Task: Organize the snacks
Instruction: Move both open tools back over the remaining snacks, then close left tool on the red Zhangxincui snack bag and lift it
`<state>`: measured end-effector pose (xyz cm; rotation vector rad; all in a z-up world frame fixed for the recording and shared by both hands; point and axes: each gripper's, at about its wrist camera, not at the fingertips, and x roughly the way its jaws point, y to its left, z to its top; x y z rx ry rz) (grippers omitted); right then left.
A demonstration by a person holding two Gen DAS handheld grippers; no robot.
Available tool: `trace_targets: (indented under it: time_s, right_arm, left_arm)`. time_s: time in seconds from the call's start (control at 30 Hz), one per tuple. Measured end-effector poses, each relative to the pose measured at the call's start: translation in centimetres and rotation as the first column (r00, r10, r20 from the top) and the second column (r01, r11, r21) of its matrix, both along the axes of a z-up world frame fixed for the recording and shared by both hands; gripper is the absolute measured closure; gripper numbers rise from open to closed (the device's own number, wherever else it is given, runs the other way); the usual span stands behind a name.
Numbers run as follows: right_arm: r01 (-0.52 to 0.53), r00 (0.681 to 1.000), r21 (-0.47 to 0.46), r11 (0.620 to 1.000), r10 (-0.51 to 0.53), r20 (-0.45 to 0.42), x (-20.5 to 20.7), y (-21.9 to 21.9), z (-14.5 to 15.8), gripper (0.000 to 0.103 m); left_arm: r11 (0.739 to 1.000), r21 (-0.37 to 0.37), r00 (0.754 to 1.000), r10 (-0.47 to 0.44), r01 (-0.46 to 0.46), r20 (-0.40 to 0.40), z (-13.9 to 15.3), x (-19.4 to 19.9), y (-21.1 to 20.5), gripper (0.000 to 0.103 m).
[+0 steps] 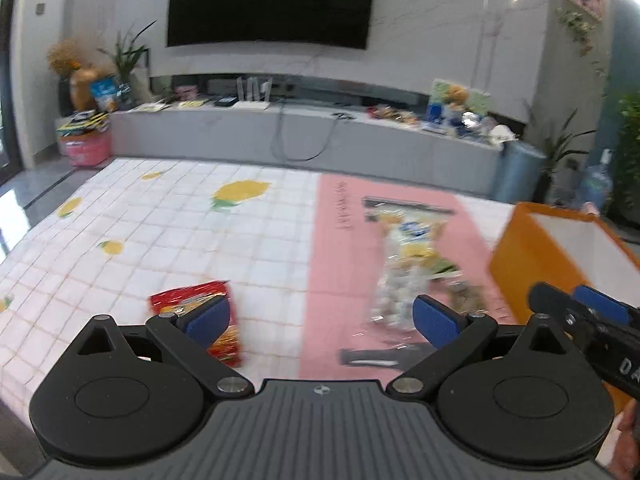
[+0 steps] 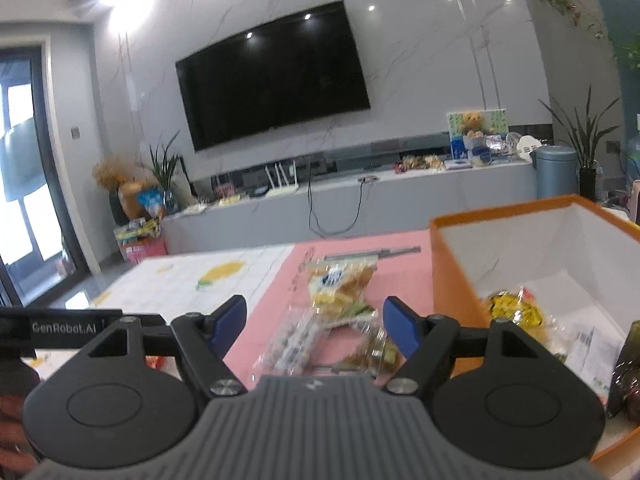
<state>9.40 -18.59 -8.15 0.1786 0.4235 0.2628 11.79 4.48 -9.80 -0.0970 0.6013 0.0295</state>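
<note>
A red snack packet (image 1: 224,300) lies on the white lemon-print cloth, partly behind my left finger. A clear bag of snacks (image 1: 404,264) lies on the pink cloth strip; it also shows in the right wrist view (image 2: 340,312). An orange box (image 1: 532,256) with a white inside stands to the right; in the right wrist view the box (image 2: 452,264) holds a yellow packet (image 2: 516,312). My left gripper (image 1: 322,320) is open and empty above the cloth. My right gripper (image 2: 314,322) is open and empty above the clear bag.
The table cloth (image 1: 160,240) covers the table. A grey TV bench (image 1: 304,132) with clutter and a black TV (image 1: 272,0) stand behind it. A blue bin (image 2: 554,172) and potted plants are at the right. My right gripper's fingers (image 1: 600,304) show at the left wrist view's edge.
</note>
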Motion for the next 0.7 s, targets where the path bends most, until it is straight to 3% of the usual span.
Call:
trace_targets:
  time_s: [0.17,0.23,0.37,0.5,0.57,0.7]
  right_arm:
    - [0.012,0.997,-0.069,0.998,-0.017,-0.071,1.3,1.0,-2.1,0.029]
    - [0.018,0.995,-0.06,0.998,-0.024,-0.095,1.7,1.0,-2.9,0.023]
    - [0.009,0.991,-0.055,0.998,-0.016,-0.131,1.8,1.4,-4.1,0.021]
    - [-0.02,0.988,-0.065,0.998,0.01,-0.151,2.0,2.1,-4.6,0.021]
    - [-0.024,0.987,-0.066,0.998,0.013,-0.159,2.1,2.3,-4.7,0.02]
    - [-0.029,0.982,-0.057,0.998,0.018,-0.187,2.3,2.5,-5.4,0.02]
  left_arm:
    - [1.0,0.007,1.0,0.02,-0.02,0.005,-0.5,0.7,2.5,0.0]
    - [0.999,0.019,0.999,0.04,-0.04,-0.013,-0.8,1.2,3.5,0.0]
    - [0.995,0.003,0.991,0.099,-0.099,-0.09,-1.7,2.4,6.3,0.0]
    - [0.987,0.066,0.972,0.157,-0.148,-0.173,-3.8,3.5,8.5,0.0]
    - [0.981,0.05,0.956,0.196,-0.189,-0.221,-4.7,4.0,9.6,0.0]
    - [0.98,-0.008,0.95,0.19,-0.198,-0.248,-5.2,4.8,10.1,0.0]
